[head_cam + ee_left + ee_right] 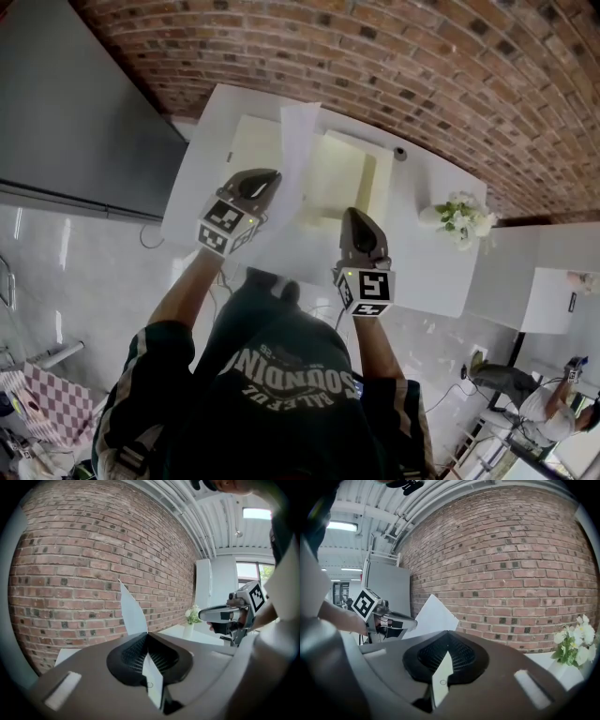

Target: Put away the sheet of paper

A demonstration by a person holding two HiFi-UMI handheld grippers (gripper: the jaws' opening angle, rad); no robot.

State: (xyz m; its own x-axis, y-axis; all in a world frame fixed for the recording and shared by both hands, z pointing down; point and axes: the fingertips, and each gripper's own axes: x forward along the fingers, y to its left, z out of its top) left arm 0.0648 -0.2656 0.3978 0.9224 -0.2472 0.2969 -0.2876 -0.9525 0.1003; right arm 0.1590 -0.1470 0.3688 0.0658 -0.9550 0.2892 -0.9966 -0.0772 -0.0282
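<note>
Left gripper [272, 178], jaws clamped on the near end of the sheet of paper [298, 145], holds it on edge, long axis running toward the table's [431, 253] back edge, over the open box's [377, 178] left side, with the closed, empty right gripper [357, 216] beside it.

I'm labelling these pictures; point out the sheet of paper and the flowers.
sheet of paper [298, 145]: head view, on its upper half.
flowers [461, 216]: head view, on the white blossoms.
</note>
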